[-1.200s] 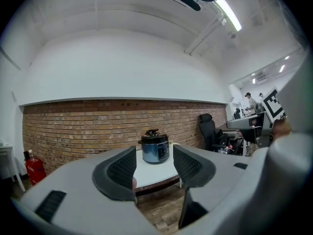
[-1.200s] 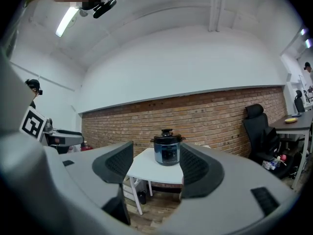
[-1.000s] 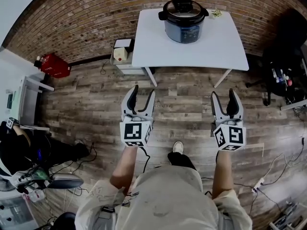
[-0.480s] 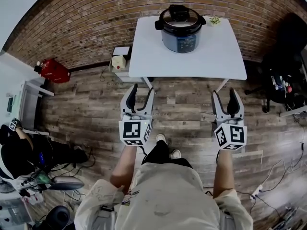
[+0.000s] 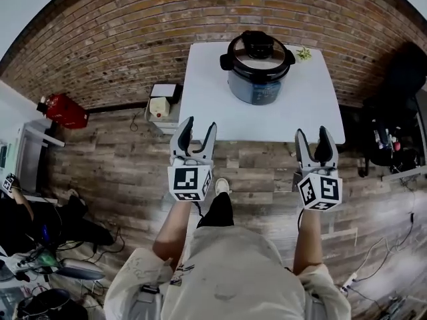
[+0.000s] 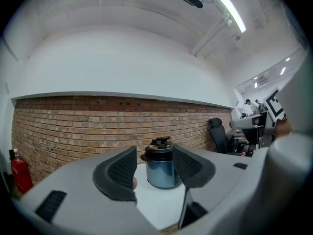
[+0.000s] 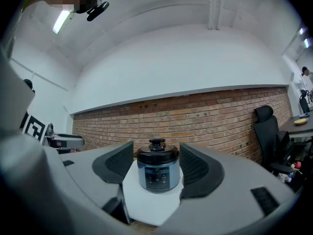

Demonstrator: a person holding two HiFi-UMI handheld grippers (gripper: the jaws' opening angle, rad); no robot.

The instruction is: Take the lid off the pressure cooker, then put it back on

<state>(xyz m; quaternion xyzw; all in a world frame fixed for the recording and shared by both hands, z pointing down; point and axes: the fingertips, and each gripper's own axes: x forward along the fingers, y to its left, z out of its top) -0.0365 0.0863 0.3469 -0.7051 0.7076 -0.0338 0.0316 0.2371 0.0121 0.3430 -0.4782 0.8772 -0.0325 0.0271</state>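
- Position of the task item: the dark blue cylindrical pressure cooker [image 5: 259, 79] stands upright on the far half of the white rectangular table [image 5: 213, 99], close to the red brick wall [image 5: 120, 39].
- The round black lid [image 5: 257, 49], with a black handle on top, sits on the pressure cooker.
- A small green object [image 5: 303, 53] lies on the table just right of the pressure cooker; its type cannot be determined.
- The left gripper [image 5: 200, 127] is held level over the near left edge of the table. Its jaws stand apart with nothing between the pads. In the left gripper view the pressure cooker appears in the gap, well beyond the fingertips.
- The right gripper [image 5: 312, 133] is held level at the near right edge of the table. Its jaws stand apart and grip nothing. In the right gripper view the pressure cooker is framed centrally between them, well apart from the pads.
- Neither gripper touches the pressure cooker or the lid.
- A red fire extinguisher [image 5: 61, 110] stands at the far left, by the wall, on the wood-plank floor [image 5: 120, 172].
- A black office chair [image 5: 407, 79] stands to the right of the table.
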